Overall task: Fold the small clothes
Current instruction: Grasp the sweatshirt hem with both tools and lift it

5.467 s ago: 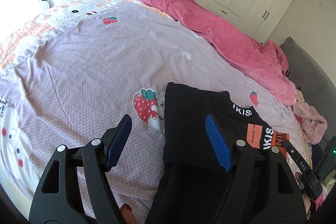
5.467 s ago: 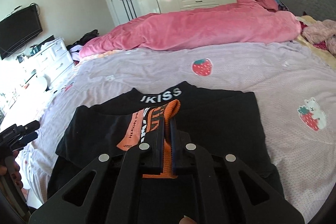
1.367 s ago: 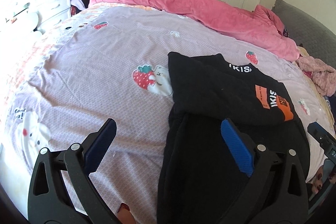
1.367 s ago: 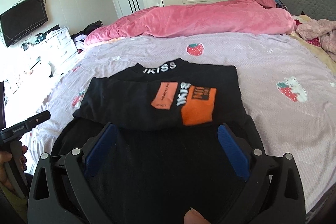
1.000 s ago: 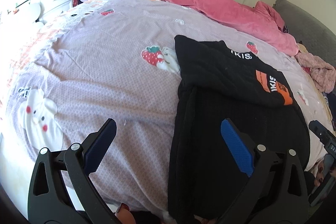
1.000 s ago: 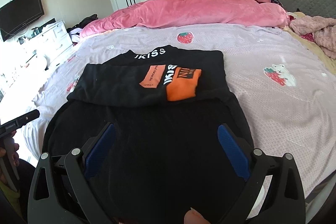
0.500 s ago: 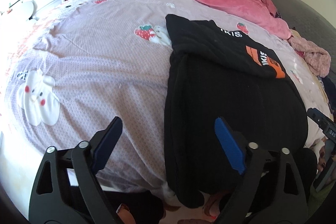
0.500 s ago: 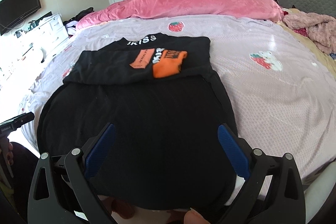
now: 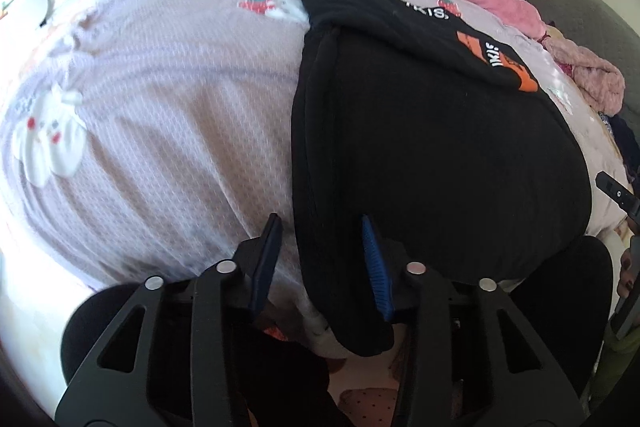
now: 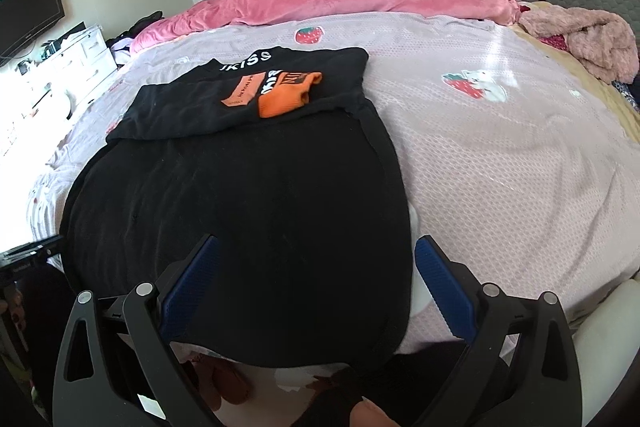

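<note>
Both grippers have dropped toward the near bed edge since the earlier frames. One black garment (image 10: 248, 195) lies on the lilac bedspread (image 10: 520, 155), its top folded down with one orange patch (image 10: 286, 95) showing, its hem hanging over the edge. Tilted steeply down, the left gripper (image 9: 322, 255) has just been closing; its narrowed jaws straddle the hem's left corner without pressing. Right gripper (image 10: 316, 279) stands wide over the right hem.

Black plastic left gripper (image 9: 322, 259), blue ribbed pads (image 9: 376, 267), silver screws (right gripper (image 10: 316, 283) alike)
</note>
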### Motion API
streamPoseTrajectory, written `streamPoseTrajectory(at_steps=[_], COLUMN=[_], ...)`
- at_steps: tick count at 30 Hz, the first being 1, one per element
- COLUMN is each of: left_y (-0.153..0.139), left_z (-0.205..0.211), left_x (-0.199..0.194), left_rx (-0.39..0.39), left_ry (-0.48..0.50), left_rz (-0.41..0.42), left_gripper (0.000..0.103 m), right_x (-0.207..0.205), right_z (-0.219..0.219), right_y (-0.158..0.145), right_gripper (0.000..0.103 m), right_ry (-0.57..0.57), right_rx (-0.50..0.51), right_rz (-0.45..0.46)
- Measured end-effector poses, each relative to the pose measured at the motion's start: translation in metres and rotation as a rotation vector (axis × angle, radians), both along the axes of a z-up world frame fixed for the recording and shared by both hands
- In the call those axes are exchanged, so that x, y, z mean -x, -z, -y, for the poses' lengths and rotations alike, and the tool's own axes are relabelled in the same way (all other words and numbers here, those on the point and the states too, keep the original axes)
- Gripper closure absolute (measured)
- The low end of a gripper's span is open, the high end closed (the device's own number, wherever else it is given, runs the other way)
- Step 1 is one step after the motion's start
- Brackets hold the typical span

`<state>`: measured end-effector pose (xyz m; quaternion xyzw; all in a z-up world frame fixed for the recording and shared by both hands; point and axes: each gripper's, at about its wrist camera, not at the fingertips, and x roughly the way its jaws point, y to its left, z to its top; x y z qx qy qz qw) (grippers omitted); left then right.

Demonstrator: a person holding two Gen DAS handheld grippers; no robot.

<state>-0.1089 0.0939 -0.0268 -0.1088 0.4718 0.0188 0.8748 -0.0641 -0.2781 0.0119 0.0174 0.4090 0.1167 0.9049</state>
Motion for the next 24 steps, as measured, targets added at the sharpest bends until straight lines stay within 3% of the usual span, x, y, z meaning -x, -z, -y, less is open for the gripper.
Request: streamPoseTrajectory(at_steps=[6, 16, 24], left_y=[0.004, 0.000, 0.003], left_z=[-0.006, -0.024, -0.018], left_x=[0.005, 0.018, 0.017], left_rx=[0.043, 0.069, 0.042], left_ry=[0.000, -0.022, -0.004], left_rz=[0.005, 0.011, -0.004], left_gripper=[0.096, 0.100, 0.100], right_x=[0.005, 0.011, 0.018], right_z=[0.008, 0.028, 0.036], right_y=[0.005, 0.017, 0.023], right_gripper=[0.006, 0.006, 0.007], right_ry=[0.016, 0.048, 0.039], right_rx=[0.012, 0.026, 0.016], right_rz=[-0.016, -0.057, -0.075])
